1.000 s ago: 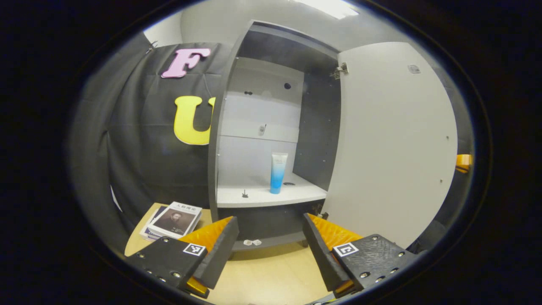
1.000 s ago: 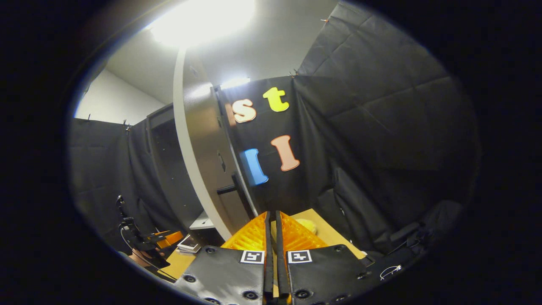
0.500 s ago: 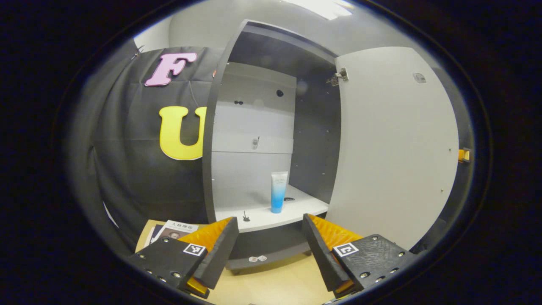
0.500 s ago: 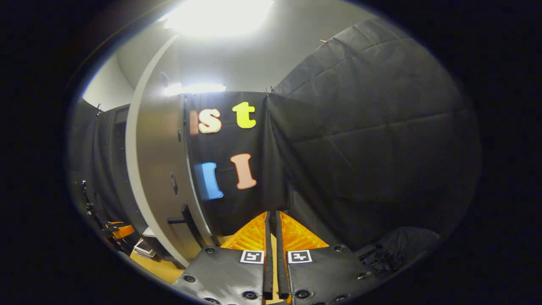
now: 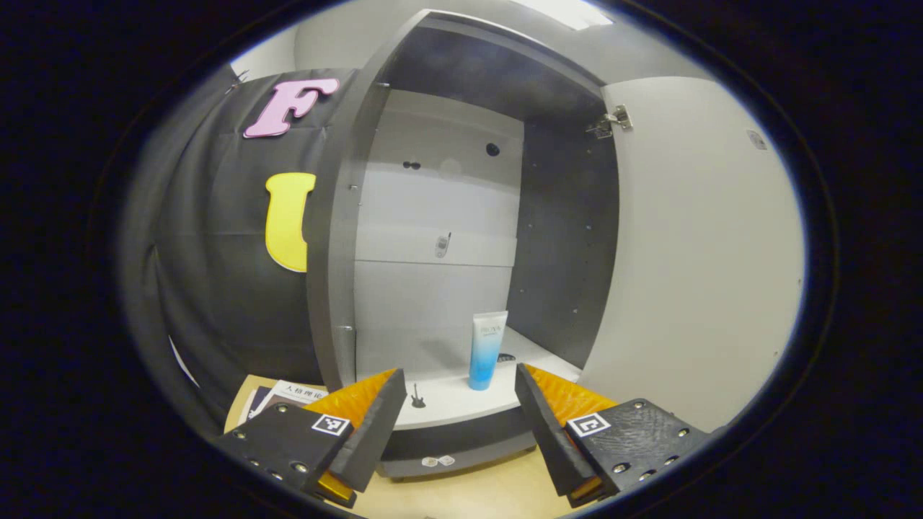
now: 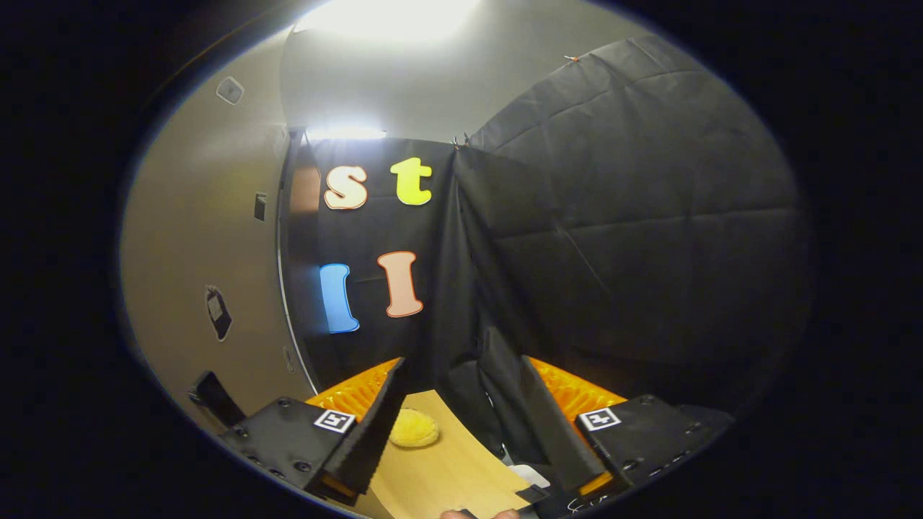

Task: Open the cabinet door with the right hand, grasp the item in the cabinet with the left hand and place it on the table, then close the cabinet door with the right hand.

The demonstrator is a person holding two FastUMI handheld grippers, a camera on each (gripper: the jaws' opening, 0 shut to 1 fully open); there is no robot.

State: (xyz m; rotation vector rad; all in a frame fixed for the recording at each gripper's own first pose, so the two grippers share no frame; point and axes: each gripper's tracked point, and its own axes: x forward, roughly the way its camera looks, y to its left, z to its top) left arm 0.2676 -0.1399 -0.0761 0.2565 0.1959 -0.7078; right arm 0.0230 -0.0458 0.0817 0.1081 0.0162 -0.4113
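The grey cabinet (image 5: 328, 238) stands with its door (image 5: 692, 259) swung wide to the right. Upright on its white bottom shelf (image 5: 447, 400) is a tube (image 5: 487, 349), white at the top and blue below. My left gripper (image 5: 458, 418) is open, a short way in front of the shelf, with the tube seen between its fingers but farther off. In the right gripper view the door's outer face (image 6: 202, 259) is close on the left, with its dark handle (image 6: 209, 396) low down. My right gripper (image 6: 458, 418) is open and holds nothing, just right of that handle.
Books (image 5: 285, 396) lie on the light wooden table (image 5: 469, 497) left of the cabinet. A tiny dark figure (image 5: 417, 396) stands on the shelf left of the tube. A yellow round object (image 6: 412, 430) rests on the table beyond the right gripper. Black cloth walls close in.
The right gripper has opened and let go of the door handle; the door stands wider. The left gripper has moved closer to the cabinet shelf and the tube.
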